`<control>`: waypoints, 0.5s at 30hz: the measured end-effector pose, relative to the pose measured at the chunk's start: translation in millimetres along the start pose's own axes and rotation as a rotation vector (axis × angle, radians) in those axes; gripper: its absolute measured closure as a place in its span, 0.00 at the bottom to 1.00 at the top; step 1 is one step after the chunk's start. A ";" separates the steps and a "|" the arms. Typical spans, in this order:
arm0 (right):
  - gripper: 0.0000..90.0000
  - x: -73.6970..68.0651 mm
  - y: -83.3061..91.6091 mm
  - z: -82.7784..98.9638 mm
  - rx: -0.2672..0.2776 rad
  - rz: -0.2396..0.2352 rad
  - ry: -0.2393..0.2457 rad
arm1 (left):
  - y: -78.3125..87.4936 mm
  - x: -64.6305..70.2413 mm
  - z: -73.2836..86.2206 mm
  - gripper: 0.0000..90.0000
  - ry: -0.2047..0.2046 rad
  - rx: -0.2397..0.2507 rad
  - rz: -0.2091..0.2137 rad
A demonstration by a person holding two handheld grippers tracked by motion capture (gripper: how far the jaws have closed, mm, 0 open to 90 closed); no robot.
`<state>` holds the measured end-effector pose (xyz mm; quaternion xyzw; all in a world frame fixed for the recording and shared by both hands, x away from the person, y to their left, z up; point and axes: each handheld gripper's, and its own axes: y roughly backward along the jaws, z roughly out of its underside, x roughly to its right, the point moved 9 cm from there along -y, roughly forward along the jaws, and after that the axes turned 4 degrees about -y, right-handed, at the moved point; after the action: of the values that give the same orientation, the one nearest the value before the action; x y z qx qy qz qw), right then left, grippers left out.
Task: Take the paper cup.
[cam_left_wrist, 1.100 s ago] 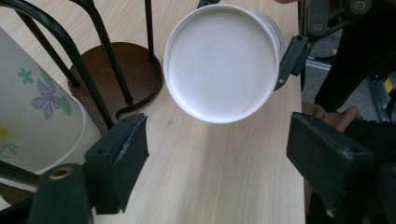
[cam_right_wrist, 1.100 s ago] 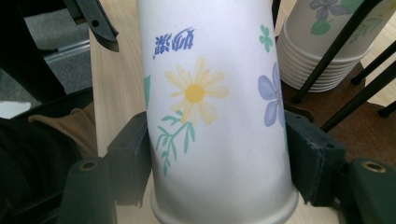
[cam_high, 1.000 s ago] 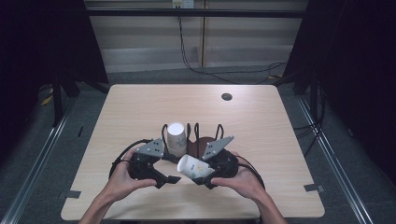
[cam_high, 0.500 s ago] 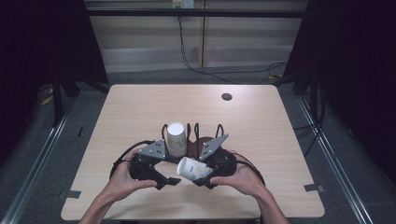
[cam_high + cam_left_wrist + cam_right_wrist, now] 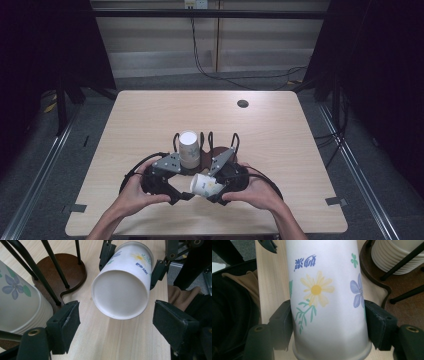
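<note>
Hardly anything is moving since before. Our right gripper (image 5: 328,327) is pinching the paper cup (image 5: 325,297); our left gripper (image 5: 120,325) is spread wide. Squeezing harder could be crushing it.

Two grippers are counted: the left gripper (image 5: 182,196) and the right gripper (image 5: 212,196), each held by one of two hands, the left hand (image 5: 135,192) and the right hand (image 5: 252,191). One loose paper cup (image 5: 206,184) is seen lying on its side, and one stack of paper cups (image 5: 189,149) is seen standing in the rack; the number of cups nested in the stack cannot be told. One wire cup rack (image 5: 215,148) with a brown base is counted, on one wooden table (image 5: 150,115). One small dark round object (image 5: 243,104) is seen on the tabletop.
</note>
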<state>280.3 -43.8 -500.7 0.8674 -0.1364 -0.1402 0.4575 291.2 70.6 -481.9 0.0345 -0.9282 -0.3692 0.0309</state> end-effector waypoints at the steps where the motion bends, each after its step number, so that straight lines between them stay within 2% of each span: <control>1: 0.34 -0.6 -0.4 0.5 -0.004 -0.001 0.002 | -0.6 0.2 0.3 0.24 -0.011 -0.004 -0.006; 3: 0.34 -2.4 -1.2 1.1 -0.014 -0.008 0.004 | -2.7 1.5 0.3 0.27 -0.026 -0.008 -0.005; 12: 0.34 -8.2 -7.5 1.3 -0.050 -0.004 0.028 | -9.4 5.5 5.1 0.28 -0.028 -0.059 0.021; 15: 0.34 -9.1 -8.4 -0.6 -0.045 0.003 0.039 | -12.1 7.5 5.3 0.28 -0.036 -0.073 0.038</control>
<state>273.0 -35.4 -506.3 0.8592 -0.1256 -0.1253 0.4799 283.8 64.7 -493.8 0.0093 -0.9151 -0.4026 0.0226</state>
